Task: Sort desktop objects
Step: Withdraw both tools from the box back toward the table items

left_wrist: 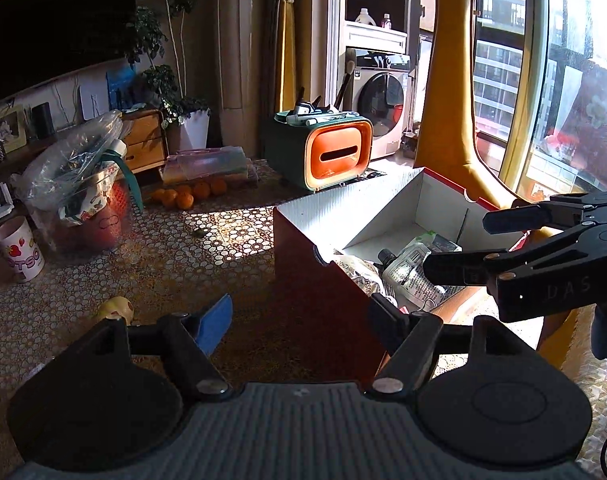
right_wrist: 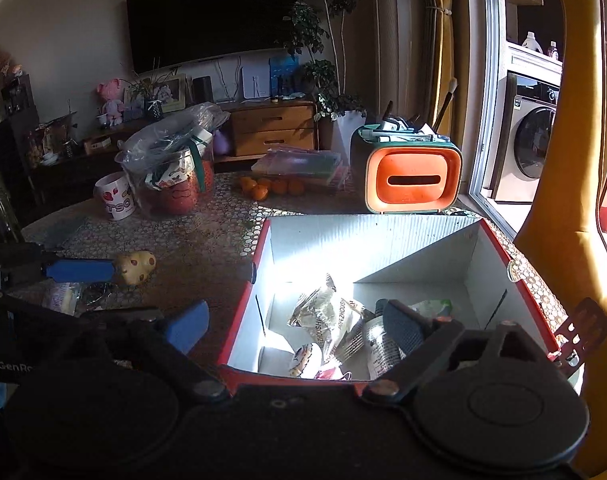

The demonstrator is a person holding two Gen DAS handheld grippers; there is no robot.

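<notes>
both grippers gape with nothing held: right gripper (right_wrist: 299, 326) over the red box (right_wrist: 383, 232) of packets (right_wrist: 327, 316), left gripper (left_wrist: 299, 320) beside its wall. next: approach the spotted toy (right_wrist: 137, 266) near the table's left edge squarely.

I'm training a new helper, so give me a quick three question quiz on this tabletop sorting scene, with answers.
1. True or false: the red cardboard box with white inside is empty.
2. Which stands behind the box? A) orange-fronted green organiser B) blue kettle C) wooden crate
3. What fruit lies beside the stacked clear plastic cases?

Key: 1. False: silver snack packets and a white squeeze pouch lie inside. 2. A. 3. Small oranges.
</notes>
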